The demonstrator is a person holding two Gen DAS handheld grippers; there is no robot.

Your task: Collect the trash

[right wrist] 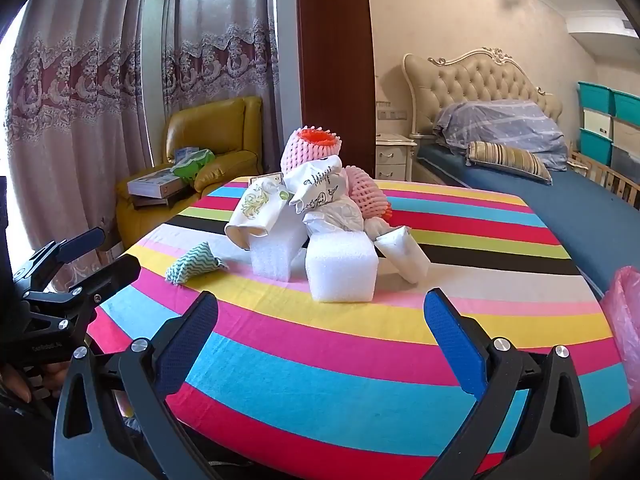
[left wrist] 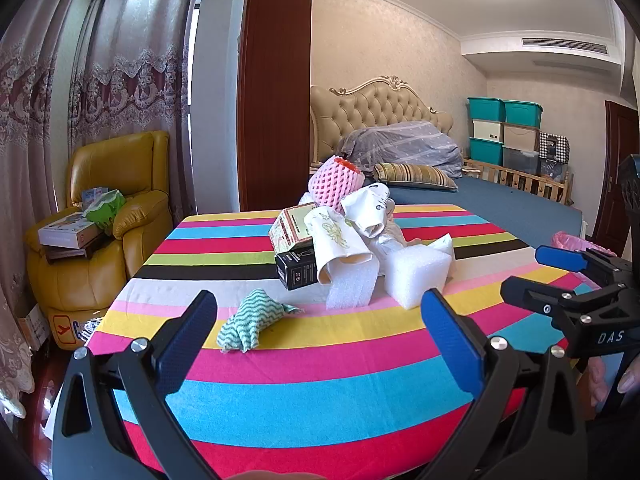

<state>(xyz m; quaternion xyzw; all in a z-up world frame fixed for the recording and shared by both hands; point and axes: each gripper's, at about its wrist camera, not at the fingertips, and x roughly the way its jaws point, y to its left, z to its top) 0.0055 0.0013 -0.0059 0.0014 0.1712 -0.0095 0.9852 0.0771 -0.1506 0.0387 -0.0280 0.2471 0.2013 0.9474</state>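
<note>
A heap of trash sits mid-table on the striped cloth (left wrist: pixel 320 400): white foam blocks (left wrist: pixel 416 276) (right wrist: pixel 340 268), paper cups (left wrist: pixel 340 248) (right wrist: pixel 252 210), a black box (left wrist: pixel 298 270), a tan carton (left wrist: pixel 288 228), pink foam fruit nets (left wrist: pixel 334 184) (right wrist: pixel 312 148) and crumpled white paper (right wrist: pixel 332 208). A green-white rag (left wrist: pixel 248 320) (right wrist: pixel 192 262) lies at the heap's near left. My left gripper (left wrist: pixel 320 316) is open and empty, short of the rag. My right gripper (right wrist: pixel 320 316) is open and empty, short of the foam block; it also shows at the right of the left wrist view (left wrist: pixel 532 272).
A pink plastic bag (right wrist: pixel 624 312) (left wrist: pixel 568 240) hangs at the table's right edge. A yellow armchair (left wrist: pixel 100 216) with boxes stands left beyond the table. A bed (left wrist: pixel 500 208) lies behind, a dark wooden panel (left wrist: pixel 276 80) at the back, curtains at left.
</note>
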